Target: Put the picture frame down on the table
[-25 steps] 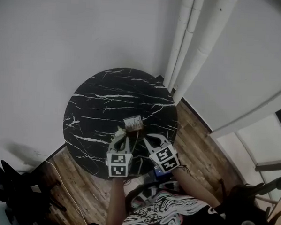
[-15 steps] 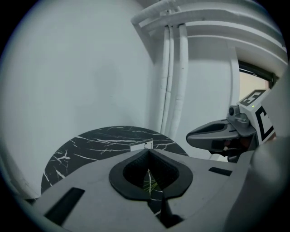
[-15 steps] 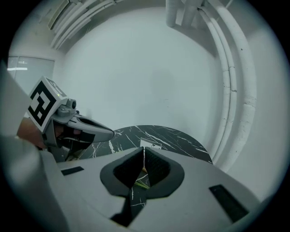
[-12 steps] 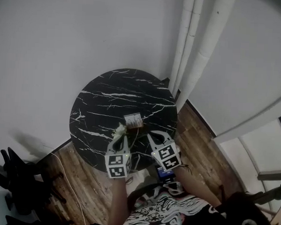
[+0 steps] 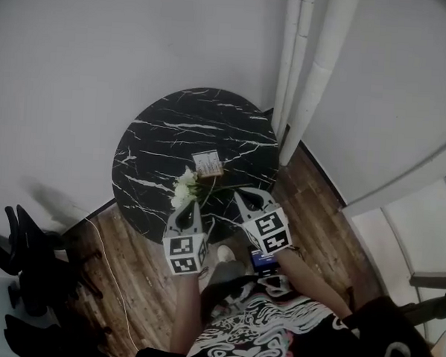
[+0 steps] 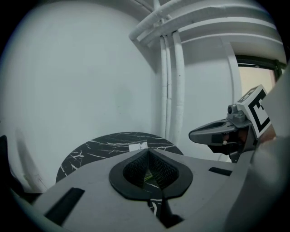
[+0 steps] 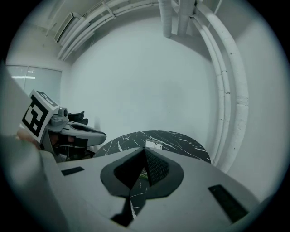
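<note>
chair (image 5: 23,264) far left on the wood floor (image 5: 314,216), well apart from the round black marble worktop (image 5: 154,137); white flowers (image 5: 184,188) sit over the worktop's near edge, right at the tip of the left claw (image 6: 147,155); left claw pads are pressed together, a green sliver shows in the gap behind them, can't tell if it's pinched; picture frame (image 5: 207,164) is on the worktop, just past the flowers toward the middle, pale face showing, touching neither claw, can't tell if it's flat or propped; right claw (image 7: 145,152) is also pressed together, nothing clearly held, same thin green line in its gap; both claws side by side, apart, aimed at the frame; white pipes (image 5: 307,74) run up the wall right of the worktop
</note>
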